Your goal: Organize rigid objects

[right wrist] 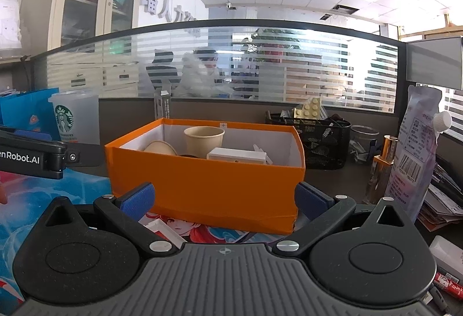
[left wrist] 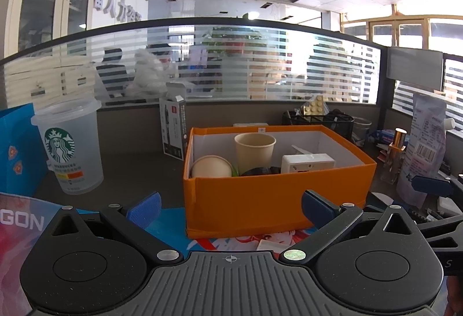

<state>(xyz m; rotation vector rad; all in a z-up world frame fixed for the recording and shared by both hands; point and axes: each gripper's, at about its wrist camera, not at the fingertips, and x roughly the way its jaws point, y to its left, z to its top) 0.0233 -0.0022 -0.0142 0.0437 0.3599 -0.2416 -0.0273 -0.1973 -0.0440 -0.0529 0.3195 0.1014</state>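
An orange box (left wrist: 277, 200) is seen standing on the desk (left wrist: 130, 168), directly ahead at 12 o'clock of both grippers, its front edge resting on a printed mat (left wrist: 231, 242). Inside it, an upright paper cup (left wrist: 254, 152) is set near the middle, with a paper bowl (left wrist: 211, 167) tipped on its side at the cup's 8 o'clock and a white socket block (left wrist: 308, 162) at its 4 o'clock; a dark object between them cannot be identified. A frosted plastic tumbler (left wrist: 72, 145) is placed well apart at the box's 9 o'clock, and a black mesh organiser (right wrist: 318, 139) at its 2 o'clock. The left gripper (left wrist: 231, 207) is held with fingers spread wide and nothing between them. The right gripper (right wrist: 224, 196) is likewise held wide and unloaded, its blue pads (right wrist: 139, 199) flanking the box's front wall without touching.
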